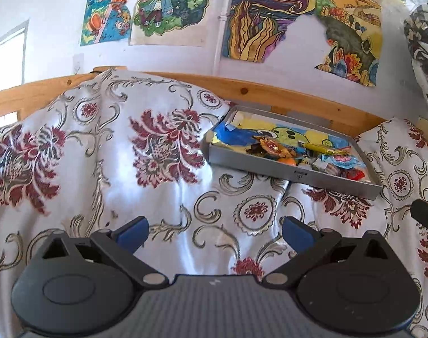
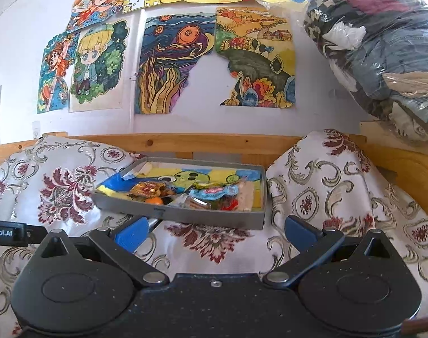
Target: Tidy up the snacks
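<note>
A shallow grey metal tray [image 1: 293, 175] [image 2: 185, 216] rests on a floral cloth, lined with a colourful drawing. Several wrapped snacks [image 1: 307, 155] [image 2: 200, 194] lie in a heap in its near part, among them an orange one [image 1: 288, 162] [image 2: 154, 200] and a blue packet [image 1: 343, 160] [image 2: 216, 191]. My left gripper [image 1: 215, 235] is open over the cloth, short of the tray and to its left, with nothing between its blue fingers. My right gripper [image 2: 215, 232] is open too, just in front of the tray's near wall, empty.
The white cloth [image 1: 101, 146] with red flowers lies in humps over the surface. A wooden rail [image 1: 270, 91] [image 2: 200, 140] runs behind the tray below a wall of drawings. A plastic bag of clothes [image 2: 383, 56] sits at the right. The other gripper's black edge [image 2: 5, 235] shows at left.
</note>
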Motion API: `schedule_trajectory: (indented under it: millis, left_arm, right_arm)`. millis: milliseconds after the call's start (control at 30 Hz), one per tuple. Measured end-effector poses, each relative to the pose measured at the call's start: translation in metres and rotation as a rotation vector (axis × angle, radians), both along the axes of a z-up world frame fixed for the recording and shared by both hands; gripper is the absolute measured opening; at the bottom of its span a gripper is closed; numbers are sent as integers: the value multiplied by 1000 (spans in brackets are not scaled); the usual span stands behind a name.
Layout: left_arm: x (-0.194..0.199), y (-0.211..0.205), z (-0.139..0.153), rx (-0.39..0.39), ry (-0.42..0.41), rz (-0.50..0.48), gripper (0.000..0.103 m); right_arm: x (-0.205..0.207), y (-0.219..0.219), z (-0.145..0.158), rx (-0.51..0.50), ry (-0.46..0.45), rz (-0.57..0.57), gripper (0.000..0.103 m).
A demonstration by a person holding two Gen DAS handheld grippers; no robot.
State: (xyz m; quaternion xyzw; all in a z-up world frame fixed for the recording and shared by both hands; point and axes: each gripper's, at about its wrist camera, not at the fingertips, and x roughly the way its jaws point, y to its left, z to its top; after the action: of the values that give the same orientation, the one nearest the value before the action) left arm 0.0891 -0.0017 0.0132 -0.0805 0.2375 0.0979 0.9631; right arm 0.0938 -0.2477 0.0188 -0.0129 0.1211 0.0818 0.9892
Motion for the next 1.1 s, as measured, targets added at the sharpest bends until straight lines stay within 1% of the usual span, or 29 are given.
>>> schedule_trajectory:
  millis: [100, 300, 433, 700, 833, 900, 1033, 1100]
  left_arm:
    - [-7, 3, -2, 1, 6, -7, 102]
    - [-21, 4, -6, 30, 7, -43, 102]
    - [-28, 6, -9, 21, 20, -61, 102]
    - [-37, 12, -11, 23, 28, -22, 102]
    - [-41, 14, -13, 19, 26, -30, 102]
    - [-43, 12, -14, 31, 19, -35, 102]
    - [-48, 7, -14, 80, -15, -49, 102]
    - [-49, 5, -14, 88, -23, -59, 102]
  right_arm:
    - [-10, 4, -2, -3, 17, 1, 102]
    - [-24, 7, -8, 6, 56, -4, 102]
    - [-30, 6, -9, 14, 69, -16, 102]
    - [-42, 8, -13, 12, 65, -18, 102]
    - [-44, 11, -14, 5, 65, -7, 102]
    - [-45, 12, -15, 0, 65, -1, 102]
    - [-43, 13, -18, -4, 76, 5, 102]
    - [-42, 13, -19, -2, 81, 5, 102]
